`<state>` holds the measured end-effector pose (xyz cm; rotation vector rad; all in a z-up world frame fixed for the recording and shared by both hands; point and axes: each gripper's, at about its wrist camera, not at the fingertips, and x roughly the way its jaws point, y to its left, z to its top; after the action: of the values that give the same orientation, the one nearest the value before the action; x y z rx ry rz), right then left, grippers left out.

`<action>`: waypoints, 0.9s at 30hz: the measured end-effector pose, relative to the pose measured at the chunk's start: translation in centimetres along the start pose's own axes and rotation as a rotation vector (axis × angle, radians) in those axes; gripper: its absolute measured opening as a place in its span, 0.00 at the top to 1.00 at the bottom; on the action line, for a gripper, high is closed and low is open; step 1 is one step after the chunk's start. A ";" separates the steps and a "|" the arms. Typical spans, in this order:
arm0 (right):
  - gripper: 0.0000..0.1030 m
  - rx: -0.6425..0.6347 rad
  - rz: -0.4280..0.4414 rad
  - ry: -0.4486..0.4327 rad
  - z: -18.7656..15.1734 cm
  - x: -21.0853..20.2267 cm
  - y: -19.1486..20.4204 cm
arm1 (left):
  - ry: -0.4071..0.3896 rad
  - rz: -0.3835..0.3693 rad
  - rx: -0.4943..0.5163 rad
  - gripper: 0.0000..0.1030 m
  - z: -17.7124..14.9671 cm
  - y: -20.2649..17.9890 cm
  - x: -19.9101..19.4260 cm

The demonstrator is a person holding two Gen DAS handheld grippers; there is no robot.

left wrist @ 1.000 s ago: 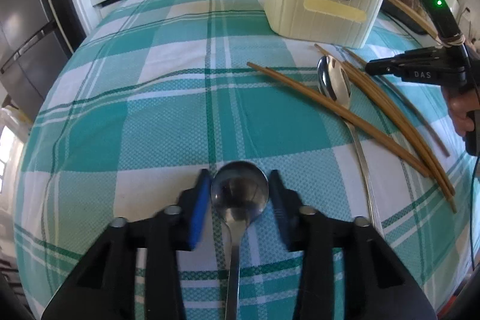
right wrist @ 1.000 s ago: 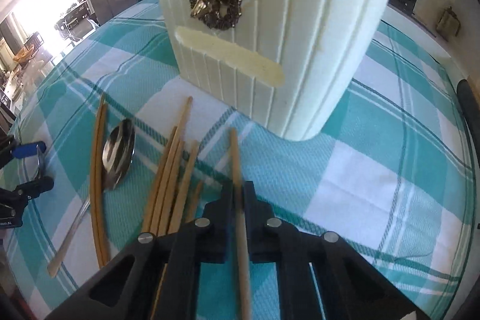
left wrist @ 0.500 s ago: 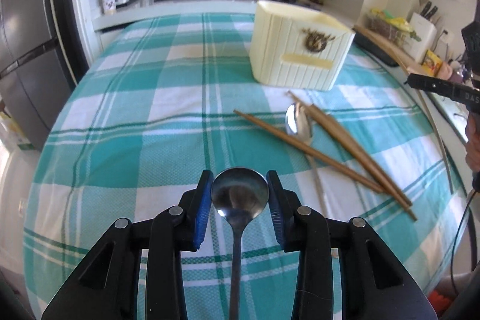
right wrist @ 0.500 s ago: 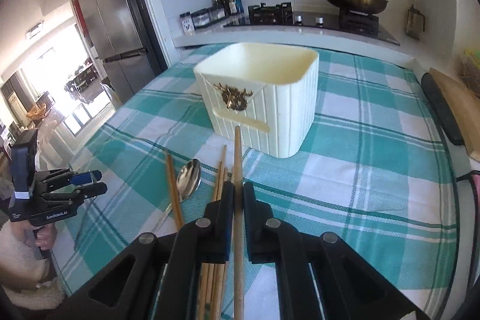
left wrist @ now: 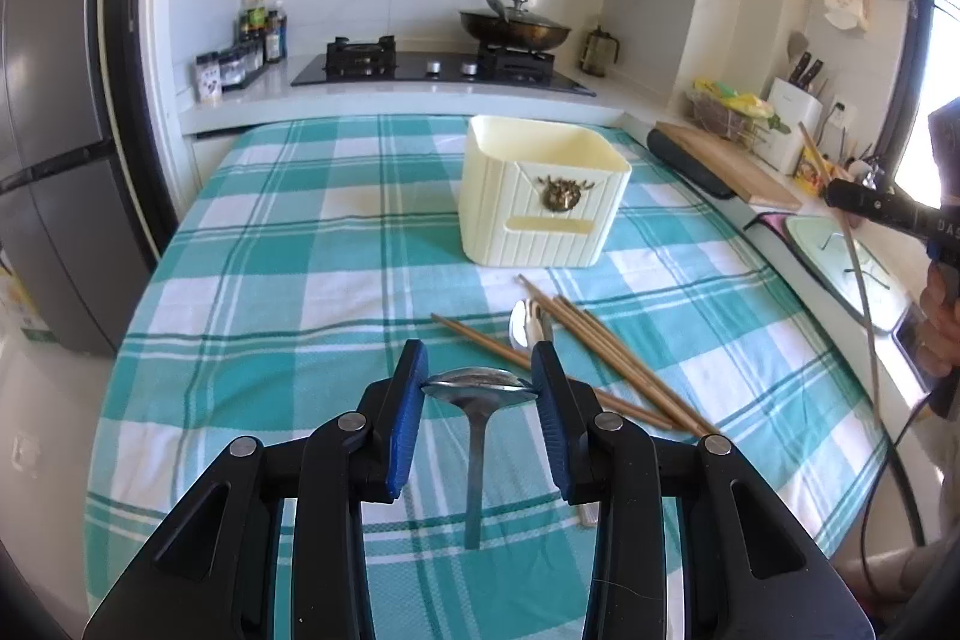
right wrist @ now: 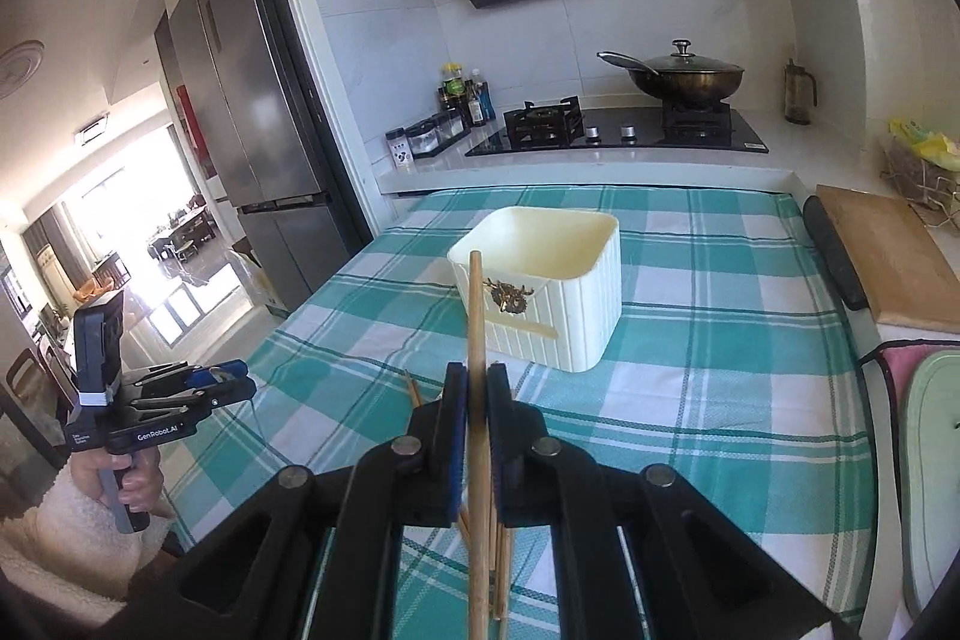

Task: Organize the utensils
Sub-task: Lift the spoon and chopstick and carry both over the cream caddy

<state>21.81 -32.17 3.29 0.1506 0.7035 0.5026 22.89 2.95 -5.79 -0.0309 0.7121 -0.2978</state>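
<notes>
My left gripper (left wrist: 478,388) is shut on the bowl of a metal spoon (left wrist: 477,387) and holds it above the checked tablecloth, handle hanging down. My right gripper (right wrist: 476,394) is shut on a wooden chopstick (right wrist: 476,340) that points up toward the cream utensil holder (right wrist: 552,289). The holder (left wrist: 543,196) stands open and upright at mid table. A second spoon (left wrist: 523,323) and several chopsticks (left wrist: 606,355) lie on the cloth in front of it. The right gripper (left wrist: 864,205) shows at the right edge of the left wrist view, the left gripper (right wrist: 210,382) at the left of the right wrist view.
The table has a teal checked cloth (left wrist: 288,244). Behind it is a counter with a hob, a lidded wok (right wrist: 684,76) and spice bottles (left wrist: 258,40). A wooden board (right wrist: 888,250) and a black bar lie at the right. A fridge (right wrist: 252,112) stands at the left.
Both grippers have risen well above the table, carrying the spoon and the chopstick. The spoon's bowl has tipped from face-on to edge-on. The holder now appears farther and lower.
</notes>
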 end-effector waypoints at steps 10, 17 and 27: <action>0.93 -0.018 0.003 -0.028 0.5 -1.9 1.2 | -0.017 -0.017 -0.005 0.65 0.7 0.0 -0.7; 0.93 -0.039 -0.017 -0.079 1.9 -1.5 1.5 | -0.033 -0.058 -0.028 0.65 3.9 0.7 -1.3; 0.93 -0.098 -0.098 -0.248 9.5 -0.2 1.4 | -0.191 -0.131 -0.058 0.65 17.1 0.5 -1.7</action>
<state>27.33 -30.71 11.07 0.0837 0.4410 0.4155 32.91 2.62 8.21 -0.1597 0.5293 -0.3938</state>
